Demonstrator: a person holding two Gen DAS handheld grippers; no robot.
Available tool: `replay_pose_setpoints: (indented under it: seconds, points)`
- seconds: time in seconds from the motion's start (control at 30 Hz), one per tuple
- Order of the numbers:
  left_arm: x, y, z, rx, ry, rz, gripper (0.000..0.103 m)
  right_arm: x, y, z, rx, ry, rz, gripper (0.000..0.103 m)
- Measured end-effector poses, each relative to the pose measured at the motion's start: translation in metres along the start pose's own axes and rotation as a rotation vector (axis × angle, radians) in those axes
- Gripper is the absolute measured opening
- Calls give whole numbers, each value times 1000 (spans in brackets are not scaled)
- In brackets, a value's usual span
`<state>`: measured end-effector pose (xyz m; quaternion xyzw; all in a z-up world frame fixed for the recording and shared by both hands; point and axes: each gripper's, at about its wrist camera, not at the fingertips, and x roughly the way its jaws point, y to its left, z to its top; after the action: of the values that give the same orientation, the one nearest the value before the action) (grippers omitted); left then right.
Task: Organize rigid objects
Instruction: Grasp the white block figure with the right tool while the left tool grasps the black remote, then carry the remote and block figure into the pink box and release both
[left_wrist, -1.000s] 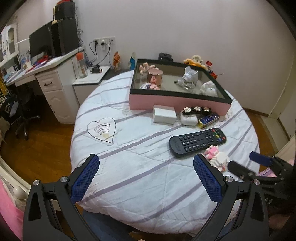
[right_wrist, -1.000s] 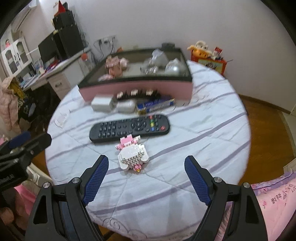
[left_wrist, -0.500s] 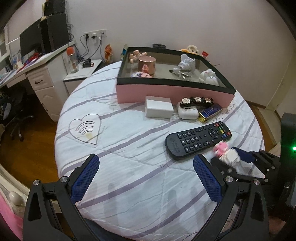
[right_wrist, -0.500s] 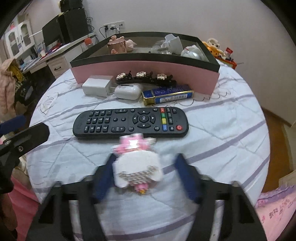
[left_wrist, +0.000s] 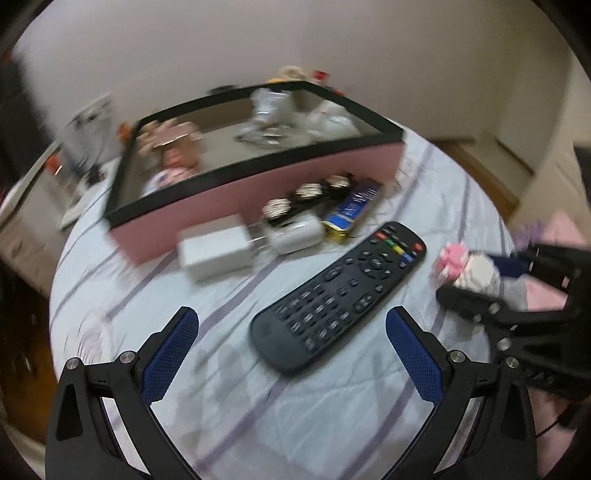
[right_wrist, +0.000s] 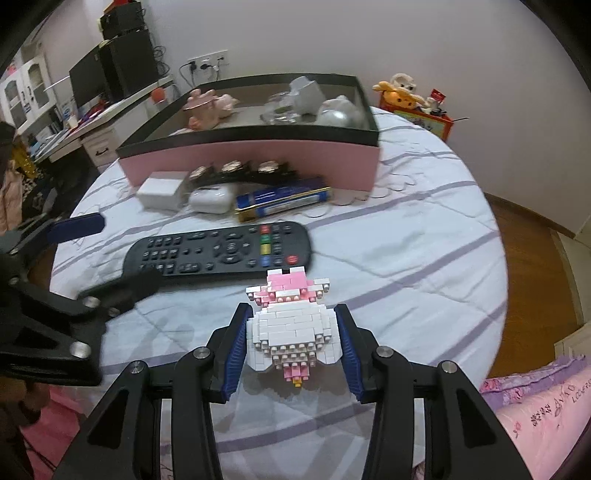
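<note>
Now the brick figure (right_wrist: 291, 325) is clamped between the jaws of the right gripper (right_wrist: 291, 354), blue pads pressed against its white sides, pink top pointing toward 12 o'clock. Half a second ago the same jaws were seen blurred and only closing around it; a second ago they stood wide with the figure lying apart on the cloth. From the left wrist view the figure (left_wrist: 467, 267) is seen held at 3 o'clock, raised beside the far end of the remote control (left_wrist: 338, 293).

The left gripper (left_wrist: 291, 349) is held with its jaws wide, nothing between them, as in both earlier frames; it has been brought closer to the remote control, which now lies just ahead of the pads (the view is smeared by motion). In the right wrist view the remote control (right_wrist: 218, 253) lies across the round worktop (right_wrist: 406, 236) at 11 o'clock of the figure, and the left gripper (right_wrist: 92, 258) has come in over the remote's near end, farther in than before.

Beyond the remote, a white charger (right_wrist: 160, 190), a white earbud case (right_wrist: 212, 197), a blue tin (right_wrist: 282, 199) and a black hair clip (right_wrist: 240, 171) are grouped against the pink box (right_wrist: 251, 162), unmoved since the earlier frames.
</note>
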<state>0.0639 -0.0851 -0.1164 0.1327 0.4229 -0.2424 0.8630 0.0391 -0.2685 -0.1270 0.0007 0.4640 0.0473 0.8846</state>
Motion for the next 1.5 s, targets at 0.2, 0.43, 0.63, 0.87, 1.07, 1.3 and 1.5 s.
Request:
replay_pose_setpoints:
  seconds: [0.2, 0.43, 0.63, 0.87, 1.07, 1.3, 1.5]
  points:
    - [34, -16, 9, 162, 50, -11, 102, 3, -9, 1, 16, 10, -33, 46]
    - [41, -20, 16, 135, 38, -120, 68, 4, -14, 4, 25, 11, -48, 46]
    - [32, -31, 6, 111, 18, -147, 50, 7, -13, 5, 26, 11, -45, 46]
    - [21, -31, 0, 38, 14, -177, 44, 3, -12, 4, 26, 1, -39, 46]
    - [4, -27, -6, -1, -8, -181, 43, -3, -10, 4, 22, -11, -34, 46]
    - [-26, -12, -5, -44, -56, -171, 43, -12, -2, 12, 1, -37, -9, 46]
    - [-55, 11, 8, -87, -114, -144, 43, -23, 8, 36, -26, -81, 30, 46]
